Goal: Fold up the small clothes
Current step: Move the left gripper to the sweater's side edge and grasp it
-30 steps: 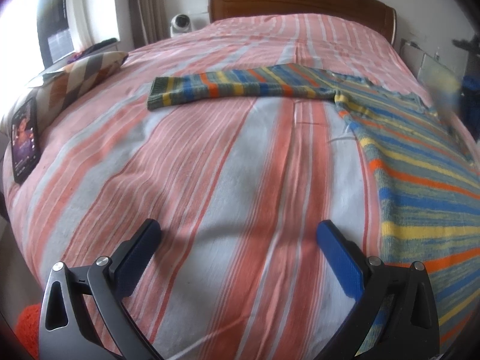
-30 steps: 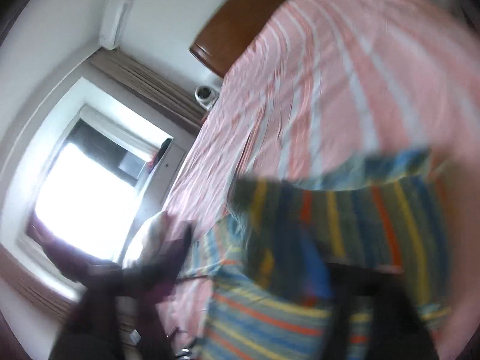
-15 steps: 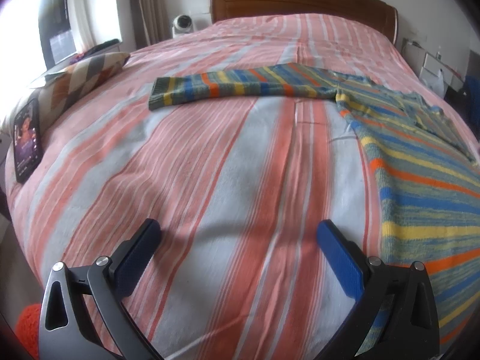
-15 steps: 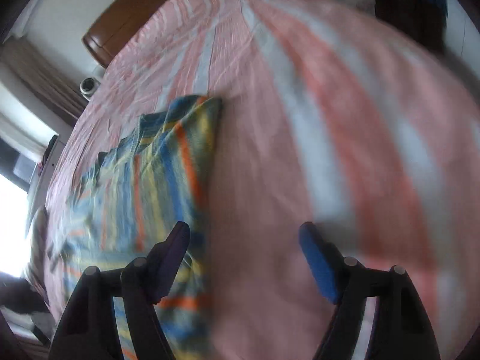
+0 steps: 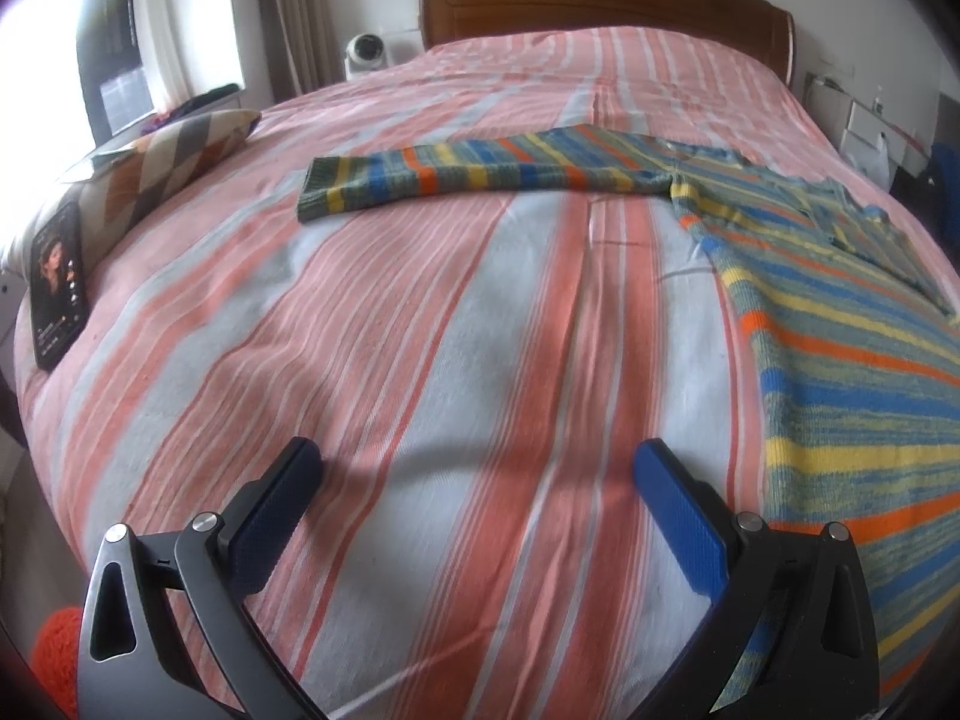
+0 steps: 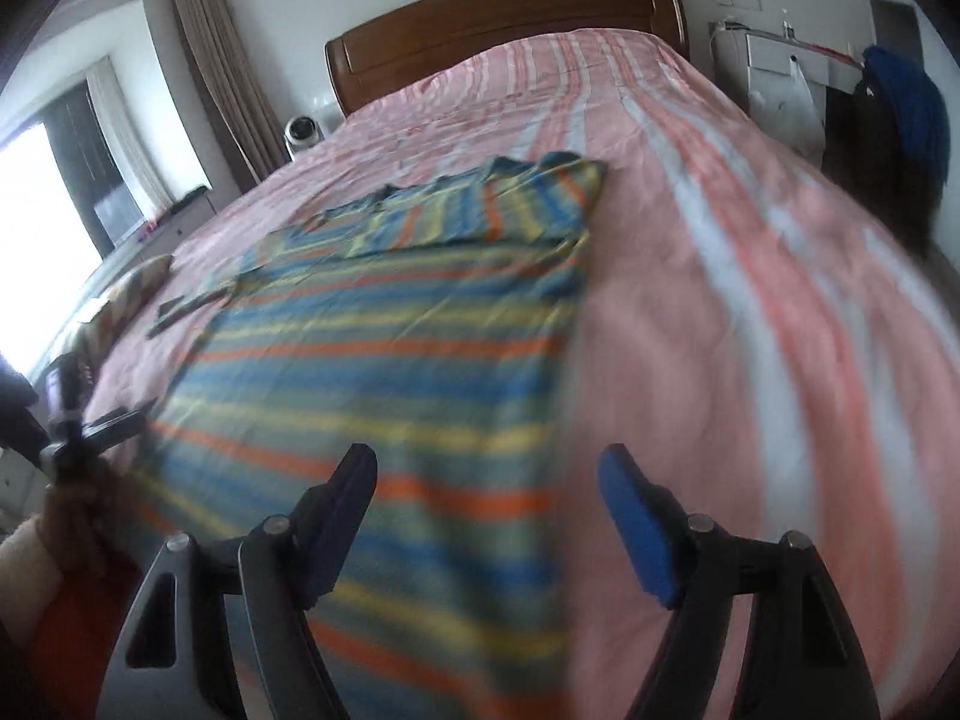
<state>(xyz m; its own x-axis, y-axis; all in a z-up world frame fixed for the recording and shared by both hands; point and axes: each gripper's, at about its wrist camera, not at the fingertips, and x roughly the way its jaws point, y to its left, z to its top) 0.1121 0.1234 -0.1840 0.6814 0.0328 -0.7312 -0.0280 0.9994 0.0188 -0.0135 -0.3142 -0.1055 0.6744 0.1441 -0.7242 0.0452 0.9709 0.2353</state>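
Observation:
A striped knit sweater (image 5: 852, 372) in blue, yellow, orange and green lies flat on the bed. Its left sleeve (image 5: 480, 177) stretches out to the left. Its right sleeve (image 6: 480, 210) is folded over the chest. My left gripper (image 5: 477, 480) is open and empty, low over the bedsheet left of the sweater's hem. My right gripper (image 6: 486, 480) is open and empty, above the sweater's lower right edge. The left gripper and the hand holding it show at the left of the right wrist view (image 6: 114, 420).
The bed (image 5: 420, 330) has a pink, white and orange striped sheet and a wooden headboard (image 5: 600, 6). A phone (image 5: 57, 288) and a patterned pillow (image 5: 162, 168) lie at its left edge. A white camera (image 5: 366, 51) stands behind. Bags and boxes (image 6: 840, 96) stand right.
The right gripper let go of the right sleeve, now folded across the chest, and swung back toward the hem. The left gripper has hardly moved.

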